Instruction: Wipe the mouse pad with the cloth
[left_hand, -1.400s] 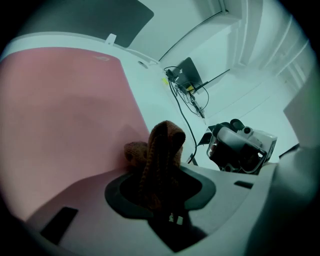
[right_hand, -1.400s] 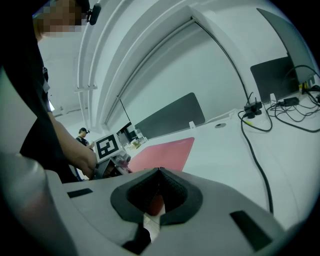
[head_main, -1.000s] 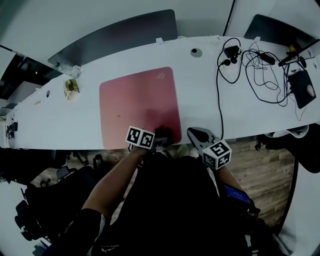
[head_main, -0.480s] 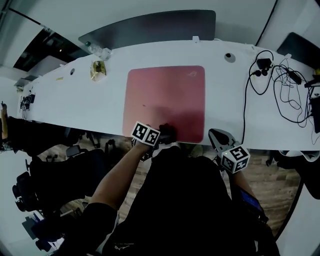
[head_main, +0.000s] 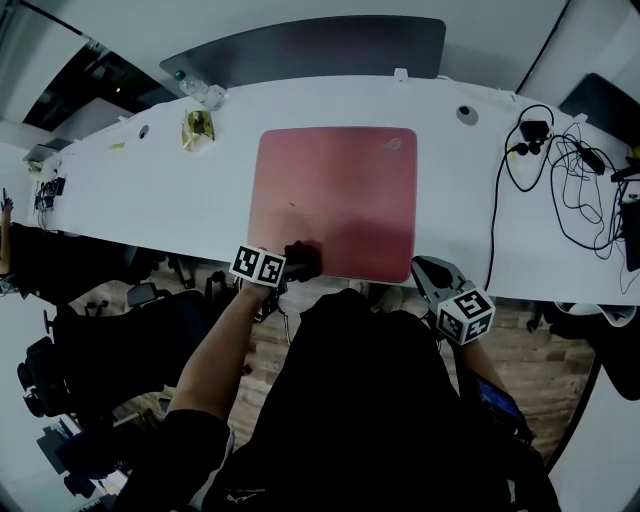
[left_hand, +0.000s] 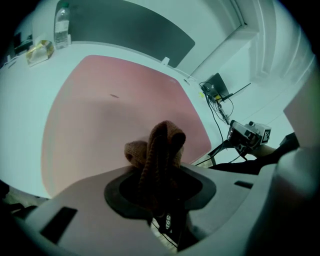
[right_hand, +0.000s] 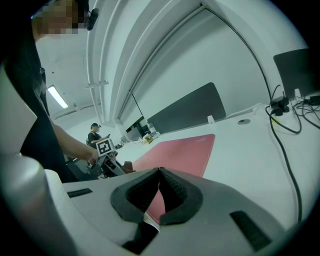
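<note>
A red-pink mouse pad lies in the middle of the white desk. My left gripper is at the pad's near left corner, shut on a bunched brown cloth. The cloth rests at the pad's near edge. My right gripper hangs at the desk's front edge, just right of the pad's near right corner, jaws touching with nothing between them. The pad stretches away ahead of it.
A tangle of black cables with a charger lies on the right of the desk. A small bottle and a wrapped packet sit at the back left. A dark divider panel runs along the far edge. Office chairs stand below left.
My left gripper has slid left along the pad's near edge with the cloth. The right gripper has stayed in place near the desk's front edge.
</note>
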